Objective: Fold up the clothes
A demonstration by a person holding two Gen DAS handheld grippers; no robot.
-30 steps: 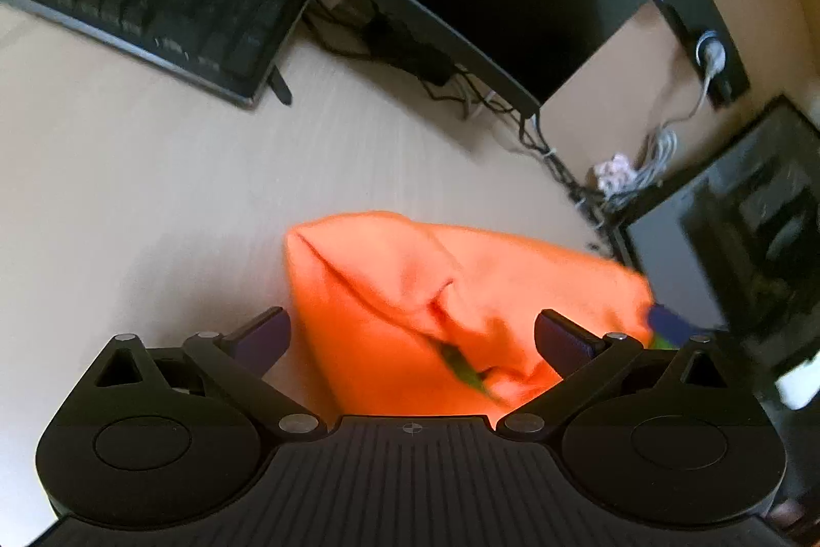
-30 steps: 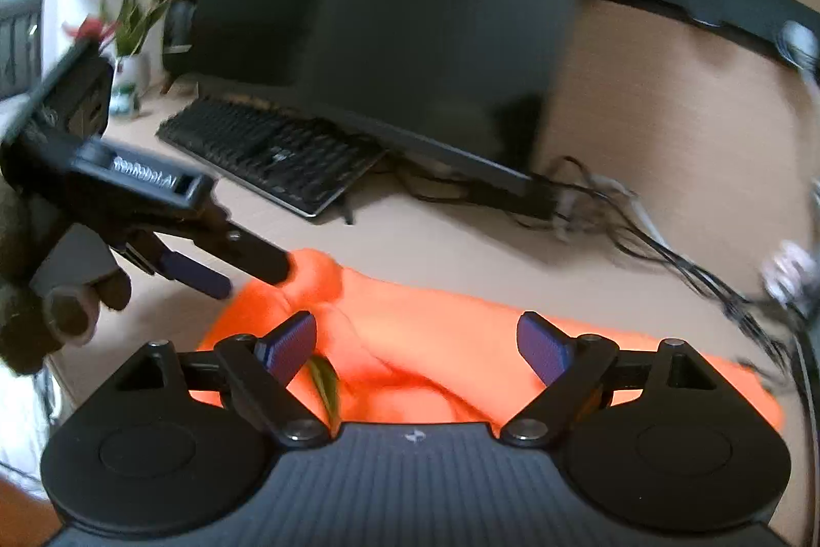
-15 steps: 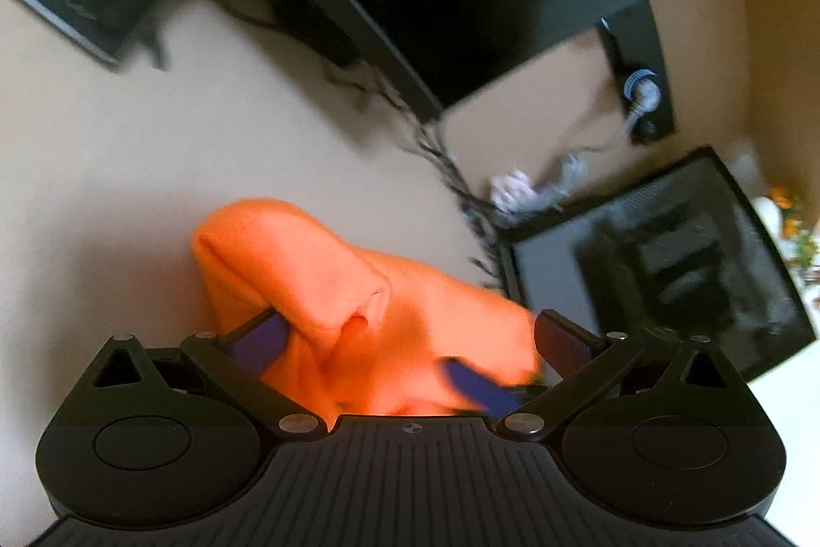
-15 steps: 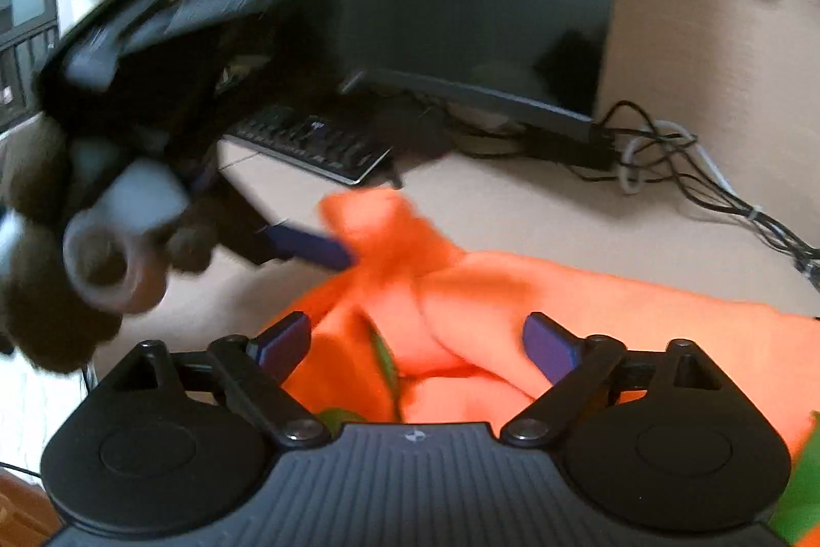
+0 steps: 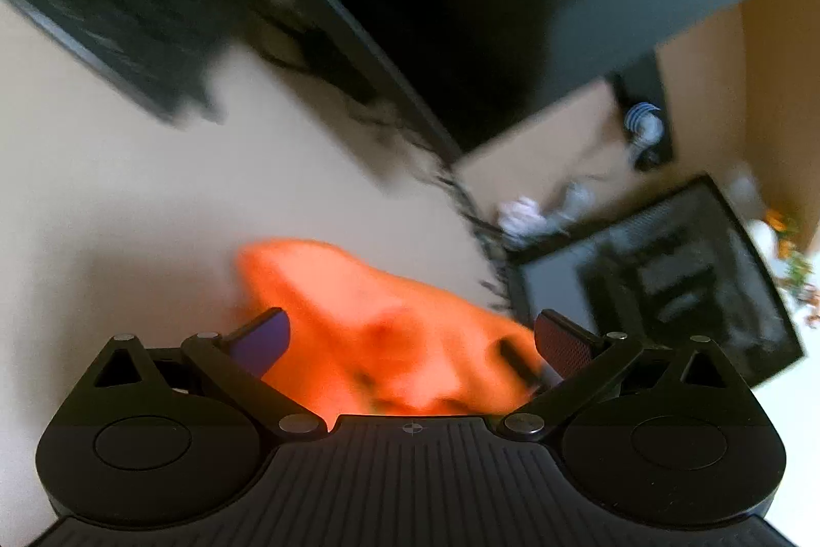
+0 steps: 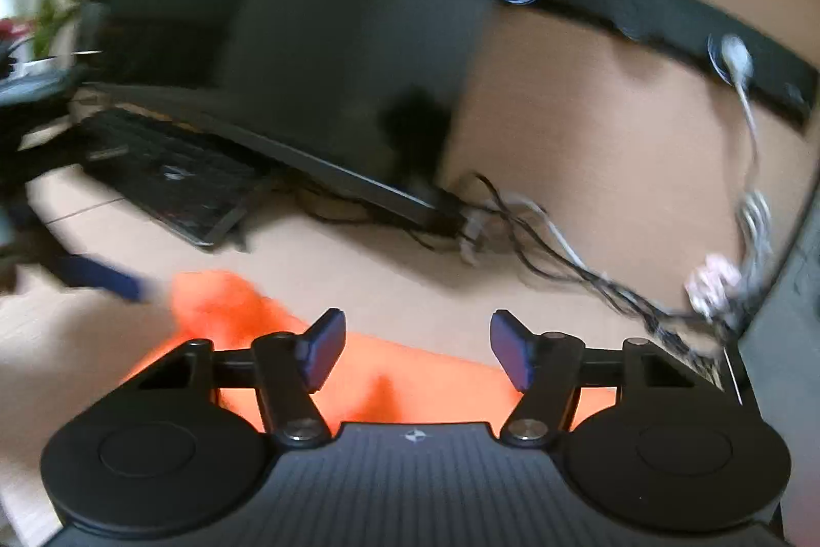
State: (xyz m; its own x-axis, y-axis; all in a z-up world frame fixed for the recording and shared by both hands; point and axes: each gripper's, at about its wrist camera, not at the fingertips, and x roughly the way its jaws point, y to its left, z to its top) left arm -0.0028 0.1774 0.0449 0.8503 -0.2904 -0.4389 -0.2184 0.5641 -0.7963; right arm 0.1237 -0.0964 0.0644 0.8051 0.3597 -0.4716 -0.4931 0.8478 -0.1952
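Observation:
An orange garment lies bunched on the beige desk. My left gripper is open, its fingers on either side of the cloth just above it. In the right wrist view the same orange garment lies under my right gripper, which is open with nothing between its fingers. A blue fingertip of the left gripper shows at the left, close to the raised end of the cloth. Both views are blurred by motion.
A black keyboard lies at the back left in front of a dark monitor. Tangled cables run along the back of the desk. A dark framed panel stands at the right.
Both grippers have moved fast and the views have swung. The right gripper's fingers stand closer together than before. The left gripper has pulled back to the left of the cloth's raised end.

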